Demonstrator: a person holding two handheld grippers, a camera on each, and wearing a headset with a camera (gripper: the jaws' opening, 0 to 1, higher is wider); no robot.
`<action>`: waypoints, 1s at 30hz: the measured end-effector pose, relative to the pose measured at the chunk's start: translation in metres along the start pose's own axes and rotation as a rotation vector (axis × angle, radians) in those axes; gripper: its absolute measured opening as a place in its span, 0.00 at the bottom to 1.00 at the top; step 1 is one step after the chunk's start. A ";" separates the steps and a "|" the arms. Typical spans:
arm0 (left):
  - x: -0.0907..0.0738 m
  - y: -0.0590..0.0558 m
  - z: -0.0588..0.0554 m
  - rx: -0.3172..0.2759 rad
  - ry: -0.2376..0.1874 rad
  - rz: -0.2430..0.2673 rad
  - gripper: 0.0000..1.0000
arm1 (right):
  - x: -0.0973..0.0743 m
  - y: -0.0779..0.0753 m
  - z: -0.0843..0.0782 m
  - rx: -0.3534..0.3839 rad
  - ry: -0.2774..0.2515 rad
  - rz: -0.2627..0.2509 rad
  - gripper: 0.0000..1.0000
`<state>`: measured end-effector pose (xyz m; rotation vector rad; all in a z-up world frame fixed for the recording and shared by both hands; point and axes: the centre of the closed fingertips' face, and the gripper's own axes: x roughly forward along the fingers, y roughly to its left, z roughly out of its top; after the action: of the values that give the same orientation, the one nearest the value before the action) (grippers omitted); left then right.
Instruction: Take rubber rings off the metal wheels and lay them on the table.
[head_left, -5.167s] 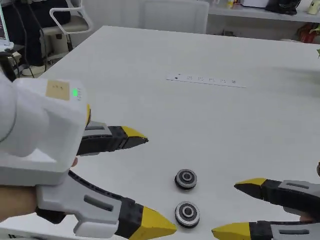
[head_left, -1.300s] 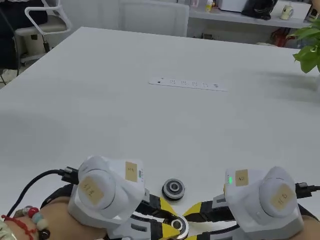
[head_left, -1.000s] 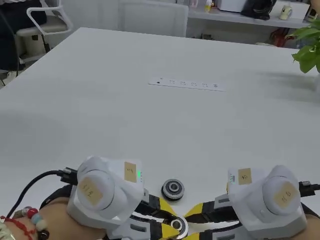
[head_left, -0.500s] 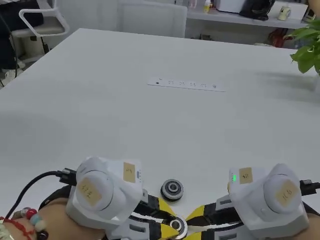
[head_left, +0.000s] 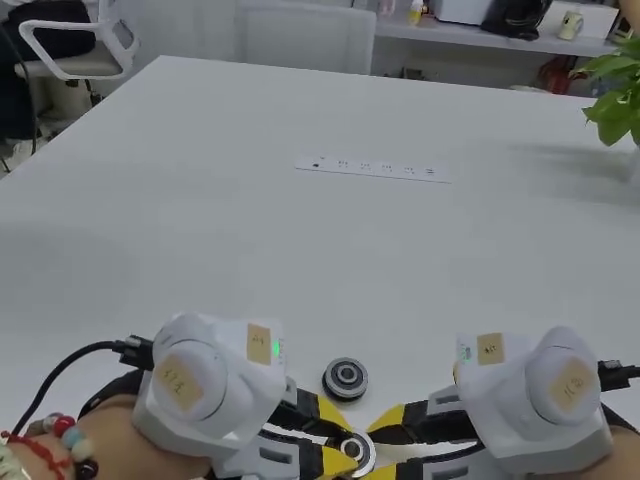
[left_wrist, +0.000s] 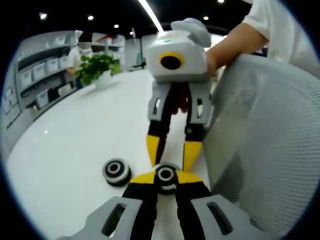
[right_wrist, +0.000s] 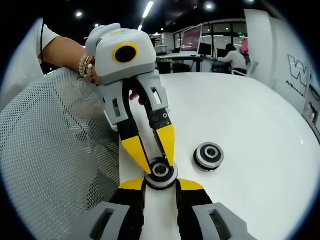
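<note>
— Tongs?
— Left gripper and right gripper are clenched on the near wheel from opposite sides, at the table's near edge.
— Room?
— Second wheel is set just beyond; open tabletop is seen past it.

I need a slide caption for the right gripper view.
Left hand-held gripper and right hand-held gripper grip one wheel from opposite sides; second wheel lies nearby on table.

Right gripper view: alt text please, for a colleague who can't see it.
The right gripper and the left gripper, reaching in from the top, both grip one rubber-ringed metal wheel on the white table. A second wheel lies just beside it.
</note>
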<state>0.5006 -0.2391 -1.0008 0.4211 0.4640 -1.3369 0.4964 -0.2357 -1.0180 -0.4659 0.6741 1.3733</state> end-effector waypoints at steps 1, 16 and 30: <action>0.000 0.000 0.000 0.000 0.000 0.000 0.14 | -0.001 0.000 -0.001 -0.013 0.005 0.000 0.20; -0.001 0.001 -0.001 -0.003 0.000 0.003 0.14 | -0.004 -0.001 -0.005 0.018 0.023 -0.008 0.11; -0.001 0.001 -0.001 -0.006 -0.001 0.003 0.14 | 0.001 0.000 -0.001 -0.033 0.012 -0.013 0.20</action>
<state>0.5011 -0.2382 -1.0009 0.4159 0.4657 -1.3322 0.4962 -0.2358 -1.0193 -0.5044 0.6586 1.3721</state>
